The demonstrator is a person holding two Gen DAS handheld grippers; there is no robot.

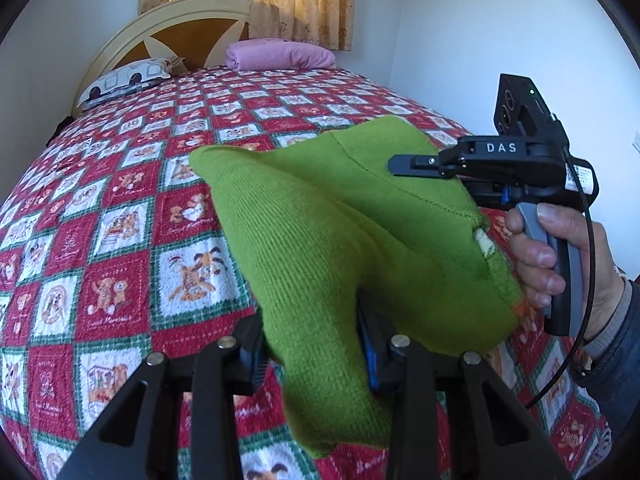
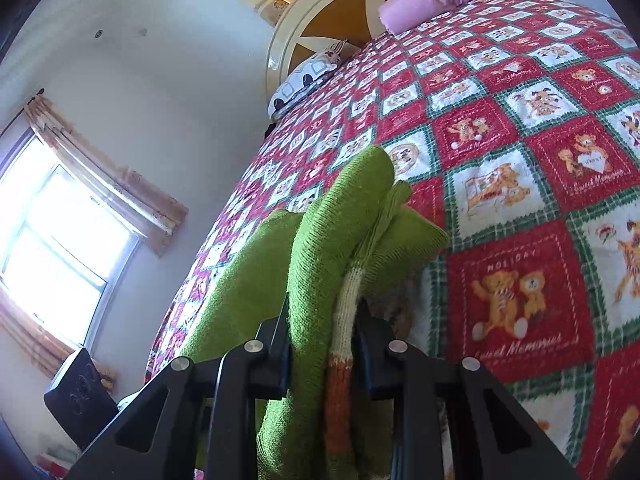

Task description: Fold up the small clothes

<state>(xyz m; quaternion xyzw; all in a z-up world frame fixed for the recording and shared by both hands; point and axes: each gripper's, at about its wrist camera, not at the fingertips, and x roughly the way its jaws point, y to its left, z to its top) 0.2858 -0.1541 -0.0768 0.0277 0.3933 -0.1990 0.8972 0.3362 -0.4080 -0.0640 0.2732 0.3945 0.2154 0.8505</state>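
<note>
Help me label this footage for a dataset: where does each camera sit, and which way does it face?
Left wrist: on the left gripper, looking up the bed toward the headboard; shows its jaws on the green garment, the right gripper and a hand.
Right wrist: on the right gripper, facing across the bed; shows its jaws only.
Shared: garment, bedspread, headboard, pink pillow.

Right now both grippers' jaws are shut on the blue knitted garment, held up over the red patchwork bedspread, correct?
Not quite: the knitted garment is green, not blue, as the left wrist view shows. The left gripper and right gripper do clamp it above the red patchwork bedspread.
</note>
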